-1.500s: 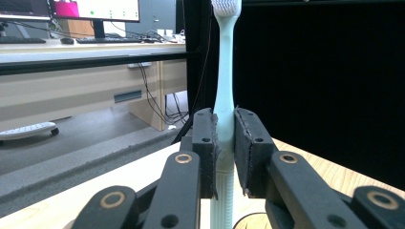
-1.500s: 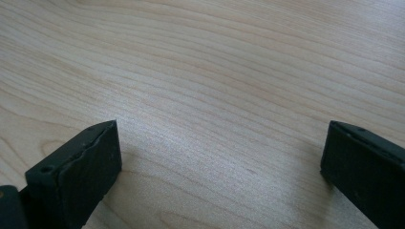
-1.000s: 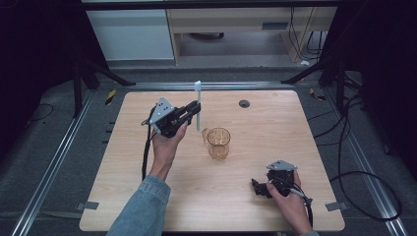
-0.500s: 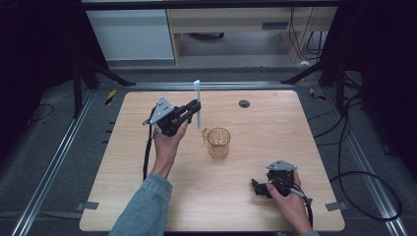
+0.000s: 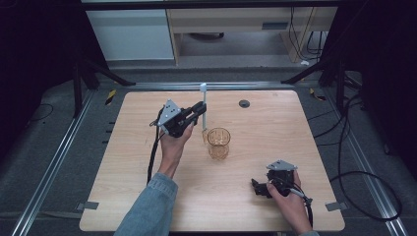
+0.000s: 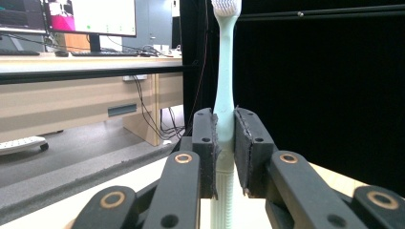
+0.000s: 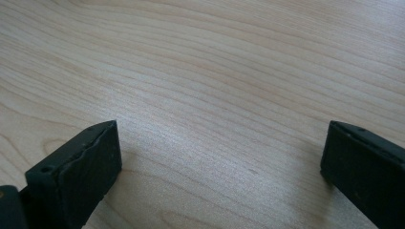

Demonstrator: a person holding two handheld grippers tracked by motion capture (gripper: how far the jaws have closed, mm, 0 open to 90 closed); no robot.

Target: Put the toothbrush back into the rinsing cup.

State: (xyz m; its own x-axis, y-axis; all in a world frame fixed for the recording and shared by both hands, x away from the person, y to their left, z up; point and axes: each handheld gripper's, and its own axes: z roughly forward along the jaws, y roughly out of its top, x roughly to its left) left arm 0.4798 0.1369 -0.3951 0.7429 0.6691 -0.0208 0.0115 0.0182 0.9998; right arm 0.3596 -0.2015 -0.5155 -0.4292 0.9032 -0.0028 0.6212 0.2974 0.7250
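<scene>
Left gripper view gives me the best look right now: my left gripper (image 6: 224, 157) is clamped on the toothbrush (image 6: 224, 95), pads squeezing the handle about where the smooth neck meets the ribbed grip. It stands upright, bristles up top, ribbed end hanging below the jaws.

From the high view, the left gripper (image 5: 199, 112) holds the toothbrush (image 5: 203, 105) up off the table (image 5: 147, 196), just behind and a bit left of the cup (image 5: 219, 142). The bottom tip looks close to the cup's rim on its far-left side, but I can't tell if it's over the opening yet or just beside it.

Progress-wise, I'd say the pickup is done and what's left is the drop: shift over the cup, lower the handle end in, let go. Probably past halfway, just a guess from how things sit.

My right gripper (image 5: 260, 188) is parked low at the near right of the table, well apart from the cup. In the right gripper view its jaws stand wide apart with nothing but bare wood between them, so it's idle.

Looks: the toothbrush is pale mint, slim, white bristles, slightly waisted neck. The cup is clear amber plastic, upright and empty as far as I can see.
</scene>
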